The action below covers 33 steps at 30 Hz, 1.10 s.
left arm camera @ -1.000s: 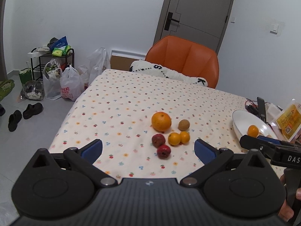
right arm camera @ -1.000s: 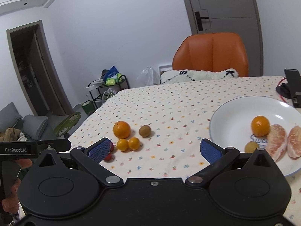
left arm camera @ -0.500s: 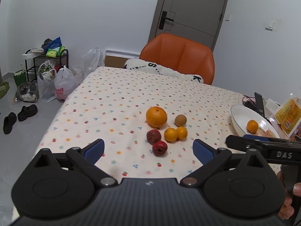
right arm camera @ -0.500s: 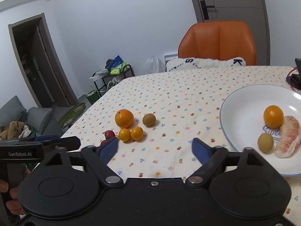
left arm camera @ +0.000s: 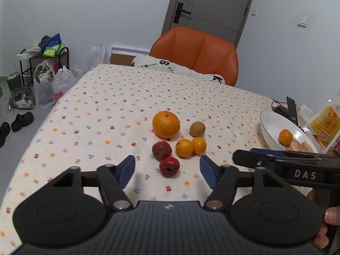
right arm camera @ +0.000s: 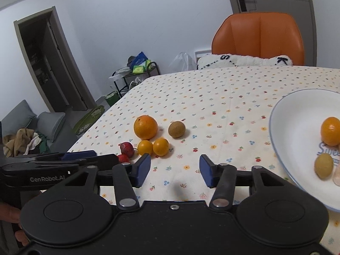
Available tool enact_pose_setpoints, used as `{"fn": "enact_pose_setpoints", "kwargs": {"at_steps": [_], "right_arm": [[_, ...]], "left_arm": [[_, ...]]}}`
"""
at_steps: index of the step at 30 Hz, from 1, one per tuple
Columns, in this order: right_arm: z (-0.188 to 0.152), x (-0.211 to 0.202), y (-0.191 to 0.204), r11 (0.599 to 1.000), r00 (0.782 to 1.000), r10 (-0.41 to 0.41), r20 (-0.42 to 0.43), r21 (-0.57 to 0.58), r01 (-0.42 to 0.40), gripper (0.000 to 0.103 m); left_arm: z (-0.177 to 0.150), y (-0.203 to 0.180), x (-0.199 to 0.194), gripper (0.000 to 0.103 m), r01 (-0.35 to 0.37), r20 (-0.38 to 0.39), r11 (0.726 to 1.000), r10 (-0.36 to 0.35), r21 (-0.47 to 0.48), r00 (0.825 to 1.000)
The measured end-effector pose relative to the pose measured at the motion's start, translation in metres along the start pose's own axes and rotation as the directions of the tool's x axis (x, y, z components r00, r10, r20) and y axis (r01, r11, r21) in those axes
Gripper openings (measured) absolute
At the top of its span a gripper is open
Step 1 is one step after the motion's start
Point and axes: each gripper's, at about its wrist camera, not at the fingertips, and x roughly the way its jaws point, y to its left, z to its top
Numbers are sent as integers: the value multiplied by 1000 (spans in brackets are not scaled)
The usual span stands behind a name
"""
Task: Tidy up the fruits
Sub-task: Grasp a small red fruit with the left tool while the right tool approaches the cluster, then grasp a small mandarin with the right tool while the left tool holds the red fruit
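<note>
The left gripper [left arm camera: 167, 169] hovers low over the counter with the flower-print cloth [left arm camera: 110, 110], its blue-padded fingers [left arm camera: 127, 169] spread wide and holding nothing; the bright red round fruit [left arm camera: 169, 166] lies on the cloth right between the fingertips, touching the darker red fruit [left arm camera: 161, 150] just beyond it; this looks like the approach step of a pick, and I judge the next move calls for lowering the fingers to either side of the near red fruit and closing without knocking its neighbour; the right gripper [right arm camera: 174, 171] also has its fingers apart and empty, aimed at bare cloth, with the fruit cluster ahead of its left fingertip and the white round plate with a thin blue rim [right arm camera: 297, 114] off beyond its right fingertip; the plate seems the likely place for the fruit to go, which leaves most of the work undone. Counting the loose fruit on the cloth: one large orange [left arm camera: 166, 124], two small yellow-orange citrus [left arm camera: 184, 147] touching each other, one brown round kiwi-like fruit [left arm camera: 197, 129] and two red fruits, six in all; on the plate I count one small orange [right arm camera: 330, 131], one yellowish-brown small fruit [right arm camera: 323, 165] and some pale peeled citrus segments at the frame edge, too cut off to count.
</note>
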Motion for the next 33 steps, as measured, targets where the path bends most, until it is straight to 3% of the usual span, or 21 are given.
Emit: {"fn": "enact_pose_setpoints", "kwargs": {"at_steps": [4, 9, 12, 27, 33], "right_arm": [[4, 10, 3, 1000, 1000, 8, -18, -12, -9, 46], [11, 22, 8, 999, 999, 21, -32, -23, -22, 45], [12, 30, 10, 999, 999, 25, -41, -25, -26, 44], [24, 56, 17, 997, 997, 60, -55, -36, -62, 40], [20, 54, 20, 993, 993, 96, -65, -59, -100, 32]], "left_arm": [[0, -1, 11, 53, 13, -23, 1000, -13, -3, 1000], [0, 1, 26, 29, 32, -66, 999, -32, -11, 997], [1, 5, 27, 23, 36, -61, 999, -37, -13, 997], [14, 28, 23, 23, 53, -24, 996, -54, -68, 998], [12, 29, 24, 23, 47, -27, 996, -49, -75, 998]]}}
